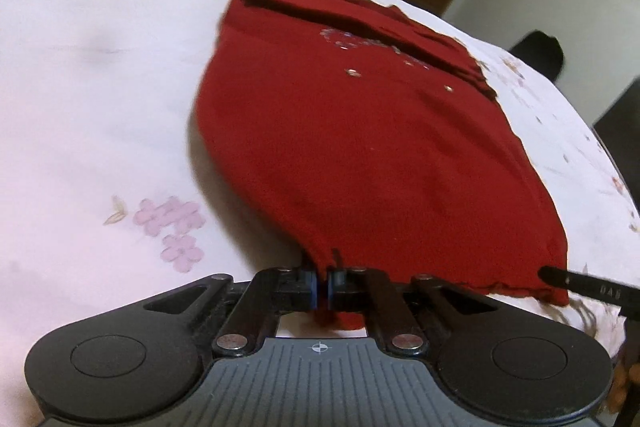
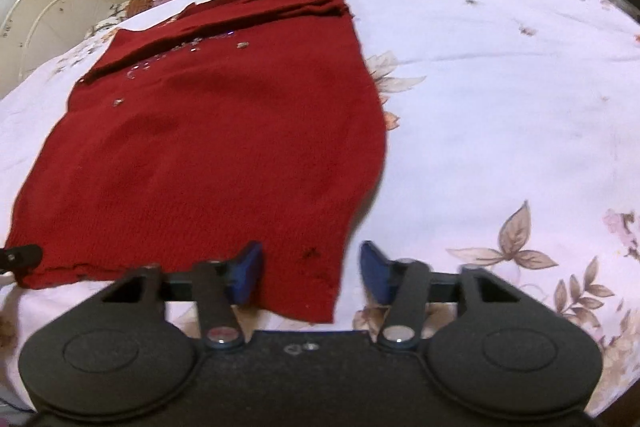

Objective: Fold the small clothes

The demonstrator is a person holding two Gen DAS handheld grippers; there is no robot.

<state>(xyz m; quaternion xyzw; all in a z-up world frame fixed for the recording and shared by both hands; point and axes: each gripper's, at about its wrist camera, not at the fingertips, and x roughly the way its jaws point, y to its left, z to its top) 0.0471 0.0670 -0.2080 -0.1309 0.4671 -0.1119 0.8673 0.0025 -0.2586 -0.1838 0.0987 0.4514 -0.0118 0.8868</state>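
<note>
Part folded already (sleeves tucked across the top) – red garment point(image 1: 360, 131) flat on floral bedsheet point(image 1: 100, 87), mid-frame; left gripper point(image 1: 322, 293) pinched on its hem, right gripper point(image 2: 310, 271) half-open astride the other corner – lengthwise fold remaining.

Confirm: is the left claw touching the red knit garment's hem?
Touching. Left wrist view shows the left claw shut on the red knit garment hem.
</note>
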